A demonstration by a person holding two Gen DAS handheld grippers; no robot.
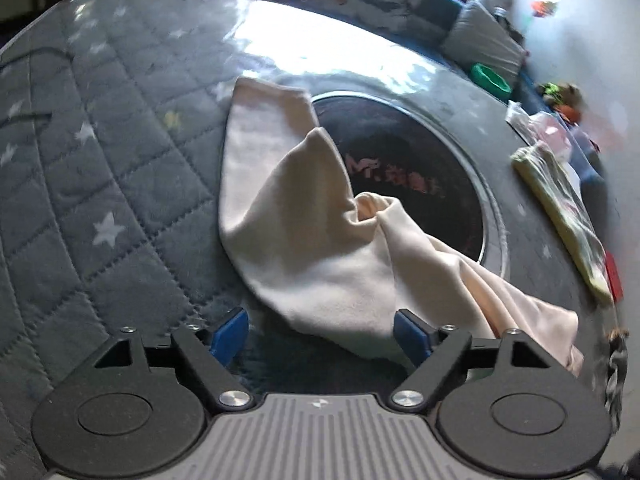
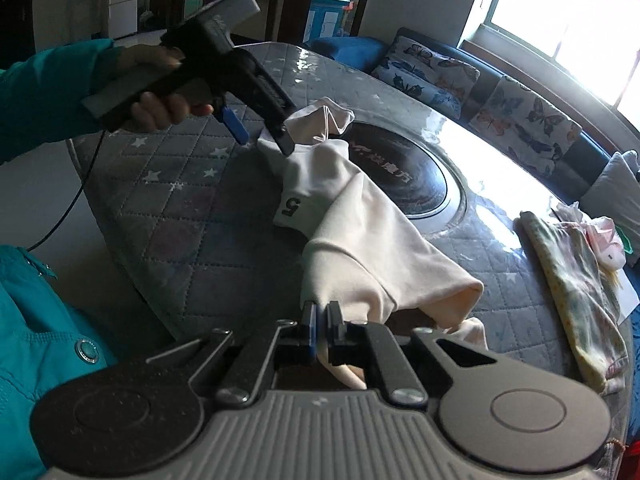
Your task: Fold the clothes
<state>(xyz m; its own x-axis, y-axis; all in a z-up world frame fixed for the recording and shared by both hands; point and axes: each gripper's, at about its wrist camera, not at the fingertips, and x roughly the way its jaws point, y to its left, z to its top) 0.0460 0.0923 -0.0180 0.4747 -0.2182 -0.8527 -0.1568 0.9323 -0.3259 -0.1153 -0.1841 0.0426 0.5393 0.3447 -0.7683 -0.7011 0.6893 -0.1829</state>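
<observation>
A cream garment (image 1: pixel 304 220) lies crumpled on the round table, partly over the dark disc at its centre. Its label with the figure 5 (image 2: pixel 291 207) faces up. My left gripper (image 1: pixel 320 334) is open, its blue pads (image 1: pixel 230 334) standing wide on either side of the garment's near edge without pressing it. Seen from the right wrist, the left gripper (image 2: pixel 264 138) hangs over the garment's (image 2: pixel 360 240) far end, held by a hand in a teal sleeve (image 2: pixel 48 88). My right gripper (image 2: pixel 318 320) is shut on the garment's near edge, which rises taut towards it.
The table wears a grey quilted star cover (image 1: pixel 100 168) under clear plastic, with a dark round inset (image 2: pixel 404 180) in the middle. A folded floral cloth (image 2: pixel 576 292) lies at the right edge beside small pink items. A sofa with butterfly cushions (image 2: pixel 520 116) runs behind.
</observation>
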